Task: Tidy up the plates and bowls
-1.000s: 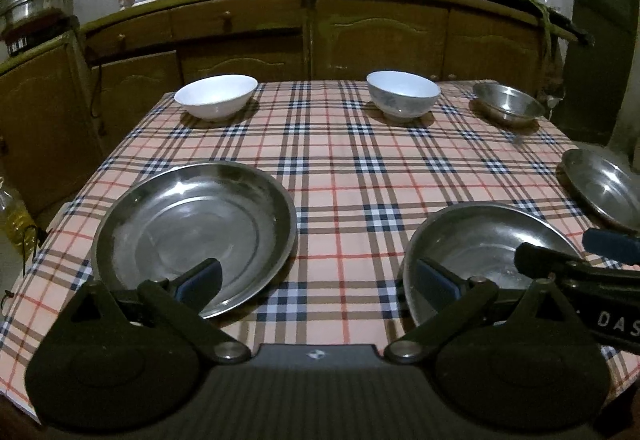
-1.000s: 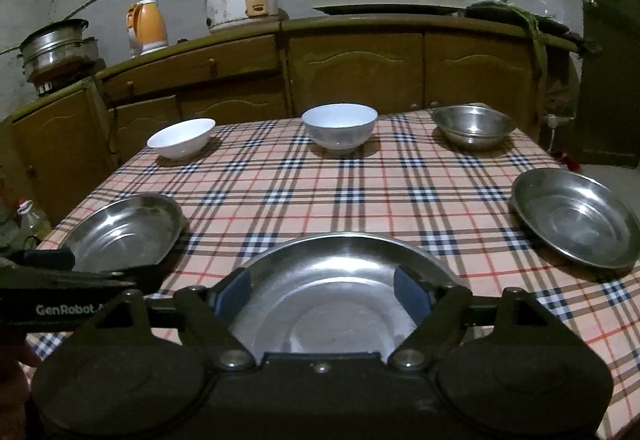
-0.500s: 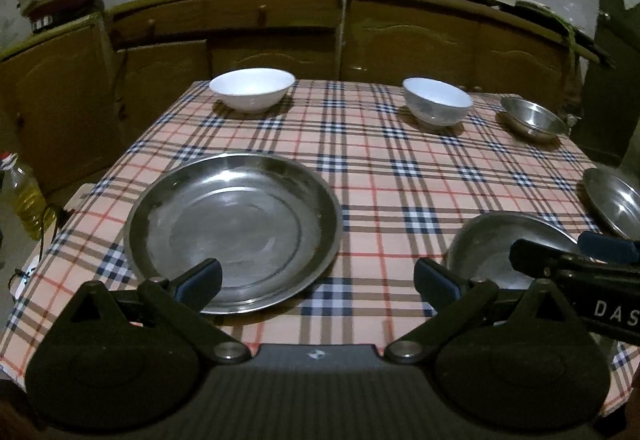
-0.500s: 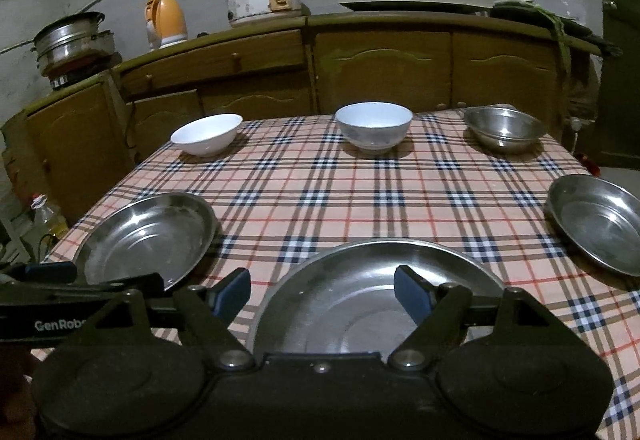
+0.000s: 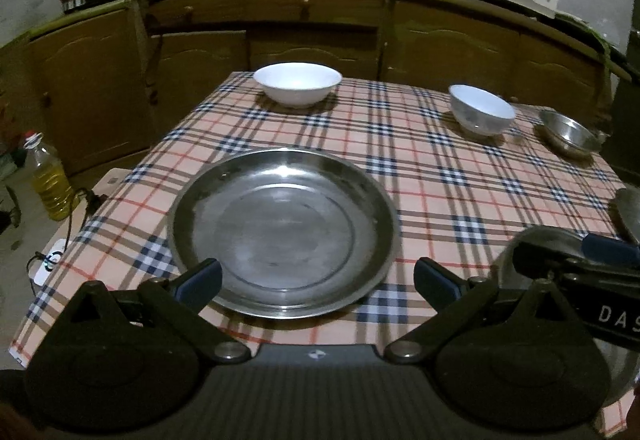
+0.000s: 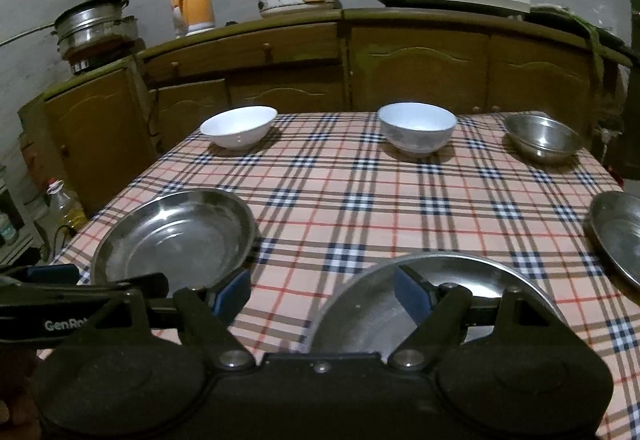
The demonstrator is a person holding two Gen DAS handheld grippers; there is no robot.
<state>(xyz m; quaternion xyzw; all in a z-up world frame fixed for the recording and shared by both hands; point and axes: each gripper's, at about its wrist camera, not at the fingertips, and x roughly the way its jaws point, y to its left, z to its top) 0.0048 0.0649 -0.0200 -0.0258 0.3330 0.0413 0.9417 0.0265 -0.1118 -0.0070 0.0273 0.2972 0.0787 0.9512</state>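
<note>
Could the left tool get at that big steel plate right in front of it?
Probably yes. The left tool is open and empty, with the steel plate lying directly ahead on the checked tablecloth. Nothing stands between them, and the right tool is off to the side.

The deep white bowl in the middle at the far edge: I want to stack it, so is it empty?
Empty. The deep white bowl stands upright, and its inside shows only bare pale surface.

So on the checked-cloth tabletop [image 6: 344, 179]: three round steel plates along the near edge, left [image 6: 172, 236], middle [image 6: 436, 300], right [image 6: 618, 236]. Far edge has a shallow white bowl [image 6: 238, 126] left, deeper white bowl [image 6: 417, 126] middle, small steel bowl [image 6: 542, 137] right. Wooden cabinets [image 6: 416, 67] behind.
</note>
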